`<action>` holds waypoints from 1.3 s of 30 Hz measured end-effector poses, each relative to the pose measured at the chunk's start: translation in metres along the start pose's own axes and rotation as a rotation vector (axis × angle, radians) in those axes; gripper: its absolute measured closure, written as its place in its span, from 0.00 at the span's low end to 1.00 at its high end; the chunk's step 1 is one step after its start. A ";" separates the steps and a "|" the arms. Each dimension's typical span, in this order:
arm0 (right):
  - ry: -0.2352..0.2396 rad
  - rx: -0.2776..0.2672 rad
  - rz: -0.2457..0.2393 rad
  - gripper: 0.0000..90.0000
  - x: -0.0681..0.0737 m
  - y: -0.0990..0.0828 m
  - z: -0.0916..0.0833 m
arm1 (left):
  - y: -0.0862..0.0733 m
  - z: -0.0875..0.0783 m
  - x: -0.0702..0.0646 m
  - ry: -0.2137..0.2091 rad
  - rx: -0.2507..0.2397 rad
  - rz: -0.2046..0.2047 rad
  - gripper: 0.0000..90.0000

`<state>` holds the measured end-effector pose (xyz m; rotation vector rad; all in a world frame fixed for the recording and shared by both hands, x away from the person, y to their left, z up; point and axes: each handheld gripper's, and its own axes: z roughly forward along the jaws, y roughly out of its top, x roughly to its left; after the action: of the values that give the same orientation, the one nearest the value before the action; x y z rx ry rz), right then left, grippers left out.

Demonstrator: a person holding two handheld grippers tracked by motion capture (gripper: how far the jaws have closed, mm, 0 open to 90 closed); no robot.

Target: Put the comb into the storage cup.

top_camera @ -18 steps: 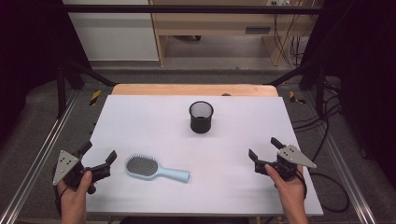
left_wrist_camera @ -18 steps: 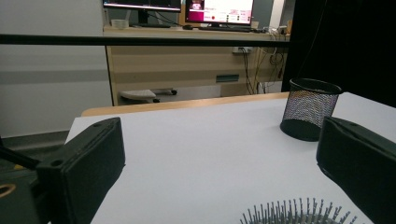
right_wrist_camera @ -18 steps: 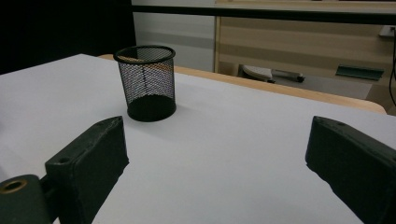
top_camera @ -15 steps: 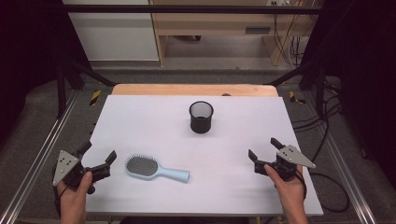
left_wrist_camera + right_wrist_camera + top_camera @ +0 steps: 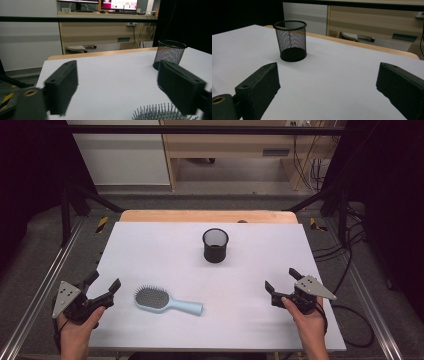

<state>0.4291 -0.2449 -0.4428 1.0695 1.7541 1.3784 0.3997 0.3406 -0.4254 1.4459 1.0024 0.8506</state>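
A light blue hairbrush (image 5: 165,301) lies bristles up on the white table (image 5: 165,250), handle pointing right. A black mesh cup (image 5: 215,245) stands upright near the table's middle, toward the back. My left gripper (image 5: 104,281) is open at the front left, just left of the brush head, nothing between its jaws. In the left gripper view the open left gripper (image 5: 120,85) faces the brush bristles (image 5: 160,113) low at right and the cup (image 5: 170,55) beyond. My right gripper (image 5: 280,279) is open at the front right. The right gripper (image 5: 329,80) looks toward the cup (image 5: 290,40).
A wooden strip (image 5: 200,216) runs along the table's far edge. Metal frame rails (image 5: 40,290) flank both sides, with cables (image 5: 350,270) on the floor at right. Beyond the table stands a wooden desk (image 5: 225,150).
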 end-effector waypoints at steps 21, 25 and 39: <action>-0.003 0.030 -0.042 0.06 0.008 -0.001 0.003 | -0.013 0.007 0.012 0.006 0.253 -0.011 1.00; 0.003 0.024 -0.046 0.06 0.010 0.000 0.001 | -0.018 0.011 0.012 -0.007 0.310 0.006 1.00; 0.041 0.059 -0.089 0.06 0.019 0.001 0.005 | -0.033 0.043 -0.009 -0.059 0.452 0.088 1.00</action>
<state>0.4251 -0.2255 -0.4436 0.9881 1.8596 1.3098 0.4321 0.3167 -0.4626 1.8970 1.1408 0.6623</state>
